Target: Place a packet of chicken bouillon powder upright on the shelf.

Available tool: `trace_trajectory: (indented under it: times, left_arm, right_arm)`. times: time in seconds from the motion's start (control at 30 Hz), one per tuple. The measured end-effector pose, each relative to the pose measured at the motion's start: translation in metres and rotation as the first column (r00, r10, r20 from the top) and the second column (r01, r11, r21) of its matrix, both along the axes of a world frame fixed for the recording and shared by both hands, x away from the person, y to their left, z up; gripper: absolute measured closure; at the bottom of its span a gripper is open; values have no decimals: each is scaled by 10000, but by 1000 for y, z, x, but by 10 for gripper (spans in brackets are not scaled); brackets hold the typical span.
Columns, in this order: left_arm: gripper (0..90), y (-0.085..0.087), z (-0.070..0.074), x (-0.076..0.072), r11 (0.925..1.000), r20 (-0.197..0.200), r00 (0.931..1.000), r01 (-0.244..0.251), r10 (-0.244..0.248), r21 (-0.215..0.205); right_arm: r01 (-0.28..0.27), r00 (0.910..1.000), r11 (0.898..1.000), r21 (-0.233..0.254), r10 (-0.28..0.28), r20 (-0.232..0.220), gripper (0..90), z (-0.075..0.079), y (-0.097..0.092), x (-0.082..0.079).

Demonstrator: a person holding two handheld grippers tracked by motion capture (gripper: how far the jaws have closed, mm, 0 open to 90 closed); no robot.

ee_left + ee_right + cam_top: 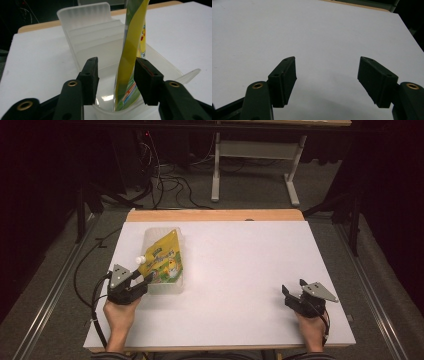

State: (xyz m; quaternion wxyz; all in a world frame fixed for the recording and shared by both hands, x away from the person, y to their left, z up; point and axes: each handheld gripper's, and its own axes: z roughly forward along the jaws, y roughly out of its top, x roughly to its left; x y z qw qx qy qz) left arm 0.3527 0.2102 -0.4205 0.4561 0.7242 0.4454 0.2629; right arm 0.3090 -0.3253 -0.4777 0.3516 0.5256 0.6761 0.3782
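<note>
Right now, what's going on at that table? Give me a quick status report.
Left tool open, pouch between its jaws, one pad beside it. Pouch stands in clear tray. Right tool open, empty, over bare table. Nothing in the way.

Dark room, grey floor (250,195), trailing cables (170,182)

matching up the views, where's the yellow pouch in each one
high view: pouch left of centre, lying in the clear tray.
left gripper view: right of centre, standing on edge in the tray.
right gripper view: not in it.
shared landmark: the white table.
</note>
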Motion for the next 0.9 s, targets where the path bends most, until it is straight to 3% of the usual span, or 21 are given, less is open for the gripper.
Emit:
trace_trajectory:
  times: [0.2,0.5,0.9]
  left_arm:
    - [495,0,11,-16,10000,320,9995,83,-83,-1]
    - [477,-1,14,-32,9995,341,9992,221,-214,-207]
    - [463,-16,14,-50,9952,370,9947,967,-961,-152]
  right_arm:
    - [0,10000,10000,-31,0,-5,316,0,0,0]
    - [-36,10000,9999,-101,36,-10,316,0,0,1]
    - [-51,10000,9999,-90,51,-18,316,0,0,1]
